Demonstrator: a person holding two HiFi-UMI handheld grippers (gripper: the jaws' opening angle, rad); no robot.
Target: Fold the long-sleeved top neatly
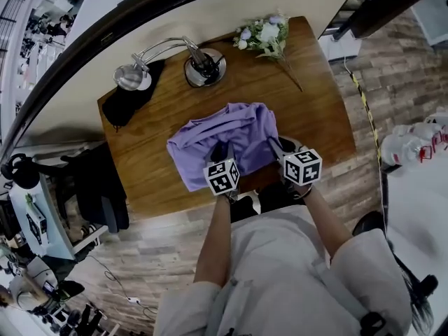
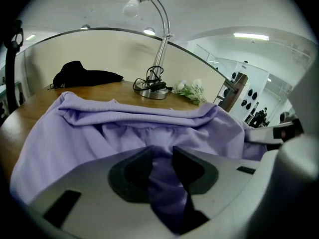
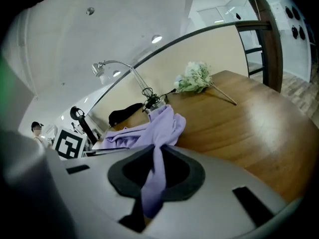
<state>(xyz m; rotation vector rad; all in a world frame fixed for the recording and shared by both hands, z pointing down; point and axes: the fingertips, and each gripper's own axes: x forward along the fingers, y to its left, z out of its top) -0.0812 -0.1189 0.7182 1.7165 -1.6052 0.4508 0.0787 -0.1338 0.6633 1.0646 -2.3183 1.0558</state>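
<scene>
A lilac long-sleeved top (image 1: 231, 135) lies bunched on the wooden table (image 1: 315, 110), near its front edge. My left gripper (image 1: 221, 154) is at the top's near edge, and in the left gripper view (image 2: 162, 156) a thick fold of the lilac fabric (image 2: 124, 128) fills the gap between its pads. My right gripper (image 1: 277, 148) is at the garment's right side. In the right gripper view (image 3: 158, 153) its jaws pinch a narrow strip of the top (image 3: 164, 123), which rises off the table toward them.
A chrome desk lamp (image 1: 201, 66) stands at the back of the table, with a black cloth (image 1: 129, 100) at the back left and a bunch of white flowers (image 1: 264, 33) at the back right. Bare wood shows to the right of the top.
</scene>
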